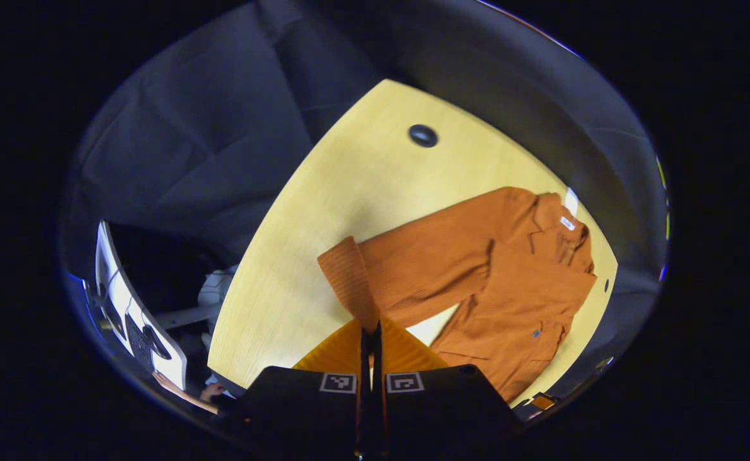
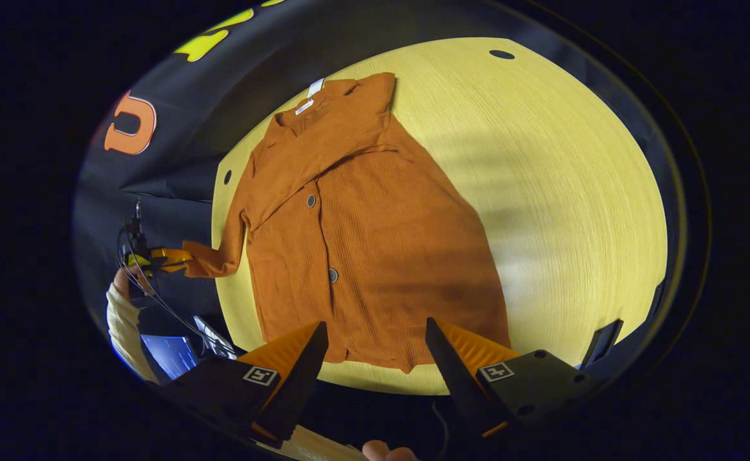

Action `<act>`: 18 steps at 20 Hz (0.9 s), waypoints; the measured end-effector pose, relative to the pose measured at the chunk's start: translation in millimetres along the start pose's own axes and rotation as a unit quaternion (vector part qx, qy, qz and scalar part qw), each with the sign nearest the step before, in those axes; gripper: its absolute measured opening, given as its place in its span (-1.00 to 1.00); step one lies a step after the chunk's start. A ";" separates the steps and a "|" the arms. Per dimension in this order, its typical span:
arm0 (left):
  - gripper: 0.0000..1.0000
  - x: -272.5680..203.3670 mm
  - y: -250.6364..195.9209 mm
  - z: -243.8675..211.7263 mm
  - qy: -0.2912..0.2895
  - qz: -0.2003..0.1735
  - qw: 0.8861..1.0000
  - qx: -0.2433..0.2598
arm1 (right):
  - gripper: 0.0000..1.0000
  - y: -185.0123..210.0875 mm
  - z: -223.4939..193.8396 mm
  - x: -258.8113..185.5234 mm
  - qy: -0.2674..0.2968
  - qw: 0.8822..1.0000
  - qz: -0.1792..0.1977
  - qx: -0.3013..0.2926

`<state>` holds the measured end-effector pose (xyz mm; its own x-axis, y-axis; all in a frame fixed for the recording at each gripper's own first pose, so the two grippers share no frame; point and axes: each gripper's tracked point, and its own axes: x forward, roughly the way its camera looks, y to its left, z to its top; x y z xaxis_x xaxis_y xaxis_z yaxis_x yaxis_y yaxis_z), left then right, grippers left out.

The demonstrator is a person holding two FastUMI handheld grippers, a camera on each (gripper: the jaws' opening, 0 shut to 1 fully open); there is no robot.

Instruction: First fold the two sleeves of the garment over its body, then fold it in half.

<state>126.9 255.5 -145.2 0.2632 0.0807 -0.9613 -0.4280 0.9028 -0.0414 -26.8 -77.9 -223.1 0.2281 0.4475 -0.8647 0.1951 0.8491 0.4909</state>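
Left claw (image 1: 370,339) clamped on cuff (image 1: 348,282); right claw (image 2: 375,339) spread wide.

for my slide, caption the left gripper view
Left gripper shut on the orange cardigan's cuff, lifting the sleeve above the table.

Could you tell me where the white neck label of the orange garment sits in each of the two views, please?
Left gripper view: the white neck label is at the right, just inside the collar of the orange garment.
Right gripper view: the label is near the top, left of centre, at the collar.
Shared landmark: the dark round hole in the yellow table.
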 end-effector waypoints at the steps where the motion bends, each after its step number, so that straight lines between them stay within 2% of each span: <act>1: -0.94 -6.2 -19.0 4.5 -0.002 -0.002 1.000 0.018 | 0.94 -2.8 0.6 -2.2 0.000 1.000 0.001 -0.001; 2: -0.94 -9.9 -33.8 4.9 -0.004 -0.001 1.000 0.031 | 0.87 -4.5 1.3 -2.8 0.000 1.000 0.002 -0.002; 3: -0.94 -14.5 -52.0 6.0 -0.004 -0.002 0.999 0.040 | 0.94 -7.6 1.8 -3.5 0.000 1.000 0.004 -0.001; 7: -0.94 -21.9 -120.1 7.7 -0.008 -0.012 0.998 0.067 | 0.95 -24.9 3.4 -8.1 0.004 1.000 0.004 -0.005; 11: -0.94 -15.8 -214.6 -8.5 -0.003 -0.068 0.994 0.083 | 0.94 -41.8 11.5 -15.9 0.000 1.000 0.016 0.020; 14: -0.94 -5.3 -250.9 -24.7 0.005 -0.061 0.991 0.123 | 0.95 -61.2 15.6 -20.9 -0.003 1.000 0.013 0.018; 15: -0.94 -3.4 -264.8 -29.5 0.007 -0.062 0.990 0.127 | 0.87 -68.4 18.7 -22.6 -0.006 1.000 0.010 0.021; 16: -0.94 0.0 -279.5 -31.6 0.009 -0.062 0.990 0.130 | 0.94 -74.6 19.3 -23.9 -0.007 1.000 0.011 0.025; 18: -0.94 7.6 -308.3 -40.6 0.016 -0.068 0.988 0.139 | 0.94 -87.6 20.8 -25.7 -0.005 0.999 0.009 0.035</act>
<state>225.7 -39.3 -150.8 0.2720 -0.0593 -0.9605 -0.1346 0.9859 -0.0990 -29.9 -169.7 -241.7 0.2424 0.4597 -0.8544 0.2572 0.8187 0.5135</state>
